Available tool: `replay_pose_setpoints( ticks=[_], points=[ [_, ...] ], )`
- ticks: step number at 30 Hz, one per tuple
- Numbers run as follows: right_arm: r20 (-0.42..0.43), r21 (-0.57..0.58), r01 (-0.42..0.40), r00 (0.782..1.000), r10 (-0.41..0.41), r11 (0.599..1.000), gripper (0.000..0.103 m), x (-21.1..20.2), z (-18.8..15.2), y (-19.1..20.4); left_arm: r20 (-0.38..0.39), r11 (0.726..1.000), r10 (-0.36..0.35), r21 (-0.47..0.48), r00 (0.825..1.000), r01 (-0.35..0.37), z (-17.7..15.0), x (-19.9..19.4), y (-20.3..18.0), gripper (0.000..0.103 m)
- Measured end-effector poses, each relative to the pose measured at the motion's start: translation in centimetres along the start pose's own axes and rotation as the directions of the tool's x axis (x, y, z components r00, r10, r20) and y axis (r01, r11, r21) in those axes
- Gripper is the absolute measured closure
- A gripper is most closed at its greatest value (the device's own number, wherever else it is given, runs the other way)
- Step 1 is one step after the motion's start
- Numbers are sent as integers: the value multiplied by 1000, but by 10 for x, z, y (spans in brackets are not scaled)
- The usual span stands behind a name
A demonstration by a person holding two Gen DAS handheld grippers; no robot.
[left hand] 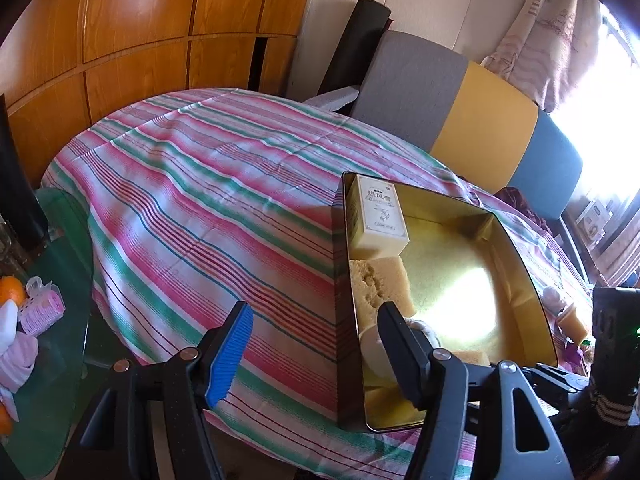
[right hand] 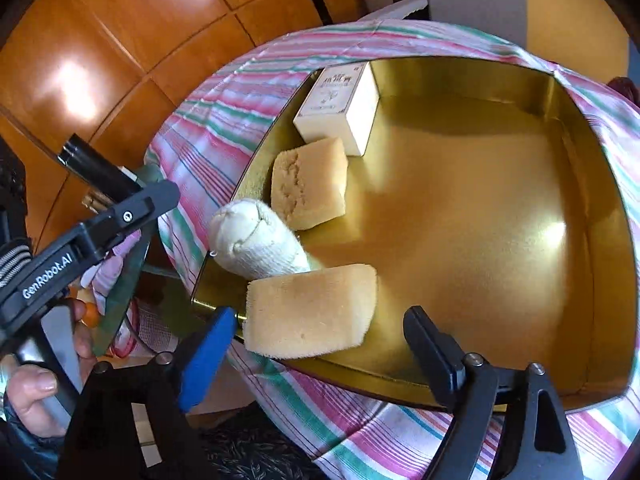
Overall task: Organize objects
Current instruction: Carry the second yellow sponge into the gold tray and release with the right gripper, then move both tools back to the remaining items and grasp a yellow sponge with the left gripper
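Wood-panelled wardrobes [left hand: 140,32] fill ten o'clock; a grey, yellow and blue headboard [left hand: 472,112] stands at two, sunlight blazing through the curtained window [left hand: 600,100] beyond.

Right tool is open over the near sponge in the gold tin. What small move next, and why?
Probably lift the right tool straight back out of the tin. Its pads stand clear of the near sponge, which already lies in a row with the rolled sock, the second sponge and the box.
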State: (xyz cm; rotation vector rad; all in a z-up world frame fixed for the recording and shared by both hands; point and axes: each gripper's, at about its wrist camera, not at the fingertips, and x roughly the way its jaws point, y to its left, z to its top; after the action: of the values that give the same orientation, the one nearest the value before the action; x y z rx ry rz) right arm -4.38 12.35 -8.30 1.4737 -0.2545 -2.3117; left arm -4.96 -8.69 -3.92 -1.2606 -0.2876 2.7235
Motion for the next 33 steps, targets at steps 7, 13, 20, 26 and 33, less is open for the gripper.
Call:
replay_pose_setpoints(
  ticks=[7,13,20,26,33],
  points=[
    [95,17,62,994,-63,998,5,-31,-4,-5,69,998,1,68,998,-6,3,-16,-17,37],
    [189,3,168,968,-165,986,0,-55,-8,-4,85,991,-21,132,996,10,1,-27,-40,37],
    [239,9,238,943,-233,971,0,-78,-16,-14,71,982,-49,188,996,35,-5,-31,-63,37],
    [265,41,266,926,-267,963,0,-93,-24,-30,52,969,-74,242,996,59,-9,-31,-87,37],
    [279,111,294,908,-313,949,0,-111,-32,-60,24,949,-106,300,994,94,-15,-27,-115,37]
  ],
)
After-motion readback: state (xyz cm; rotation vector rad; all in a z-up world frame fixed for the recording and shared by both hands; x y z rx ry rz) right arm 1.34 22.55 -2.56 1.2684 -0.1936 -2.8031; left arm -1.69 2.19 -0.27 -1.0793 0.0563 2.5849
